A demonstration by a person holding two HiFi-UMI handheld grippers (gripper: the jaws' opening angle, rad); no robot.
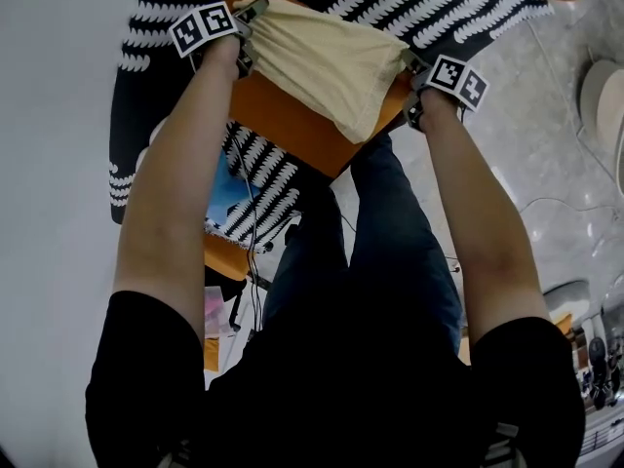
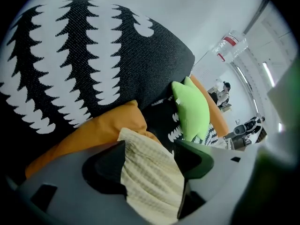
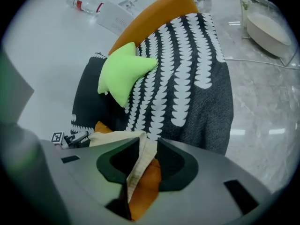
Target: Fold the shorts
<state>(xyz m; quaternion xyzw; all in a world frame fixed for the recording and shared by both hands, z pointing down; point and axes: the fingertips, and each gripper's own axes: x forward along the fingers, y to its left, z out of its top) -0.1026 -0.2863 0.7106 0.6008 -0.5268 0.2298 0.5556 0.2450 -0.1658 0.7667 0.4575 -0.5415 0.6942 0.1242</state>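
Cream ribbed cloth, the shorts (image 1: 322,61), lies on the orange cushion (image 1: 292,130) at 12 o'clock in your head view, w/ a gripper at each end. Your L gripper (image 2: 150,161) is spread wide: in the left gripper view the cloth lies loose btw the jaws and the pads don't press it. Your R gripper (image 3: 146,156) is part-open, narrower than the L. A thin edge of the shorts hangs btw its jaws w/ a gap beside it, and the cushion shows underneath.

The cushion's near corner points to 6 o'clock, toward your legs, and the shorts' lower corner stops short of that edge. A black-and-white throw (image 1: 439,8) covers the seat from 11 to 1 o'clock. Pale floor (image 1: 546,135) lies open at 3 o'clock. A green pillow (image 3: 123,71) sits on the throw, apart from the shorts.

In the right gripper view a white tub (image 3: 267,27) stands at 2 o'clock; its contents look pale, can't tell what. A clear bottle (image 3: 86,3) lies at 11 o'clock.
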